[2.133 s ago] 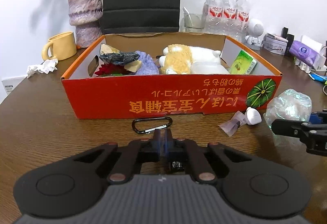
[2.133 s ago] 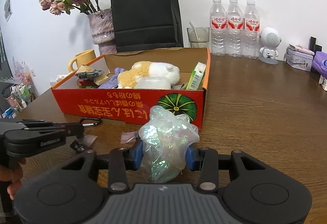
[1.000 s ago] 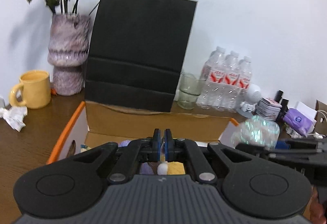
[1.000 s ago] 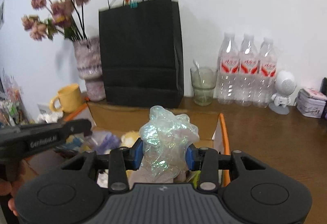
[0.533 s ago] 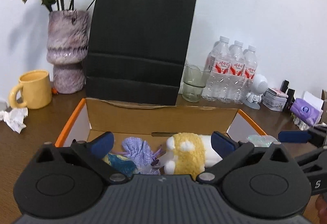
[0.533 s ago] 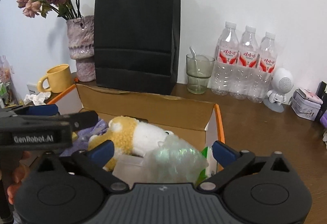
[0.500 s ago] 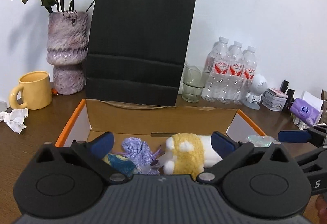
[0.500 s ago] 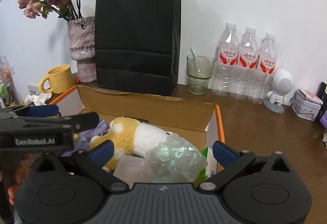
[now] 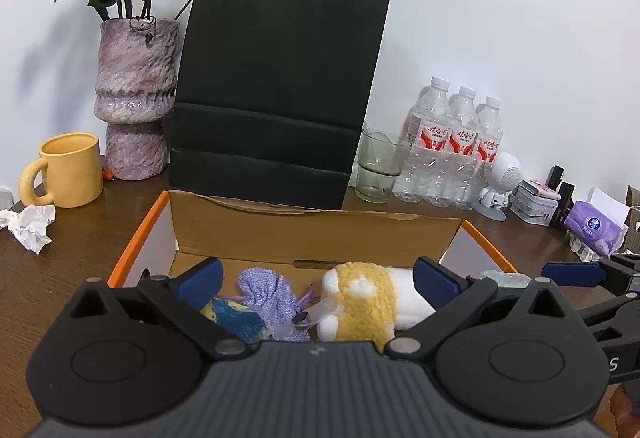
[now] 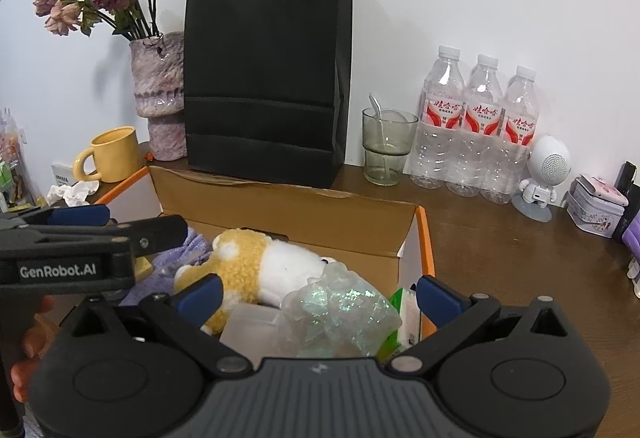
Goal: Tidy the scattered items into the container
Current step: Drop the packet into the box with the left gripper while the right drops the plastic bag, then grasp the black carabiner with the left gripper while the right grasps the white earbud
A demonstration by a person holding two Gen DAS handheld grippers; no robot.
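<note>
While both tools hang spread wide over the box (image 10: 422, 234), the left tool (image 9: 316, 280) grips nothing and its side reads "GenRobot.AI"; the right tool (image 10: 318, 298) is likewise clear of the wrap (image 10: 344, 314), which lies in the box beside the plush (image 10: 256, 262). Bottles (image 10: 480, 118) carry red labels, their writing unreadable.

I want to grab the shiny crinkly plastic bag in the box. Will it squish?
Probably: the iridescent crumpled plastic bag looks thin and creased, so it should squash easily. It seems airy, likely very light. Its glossy film may slip.
</note>
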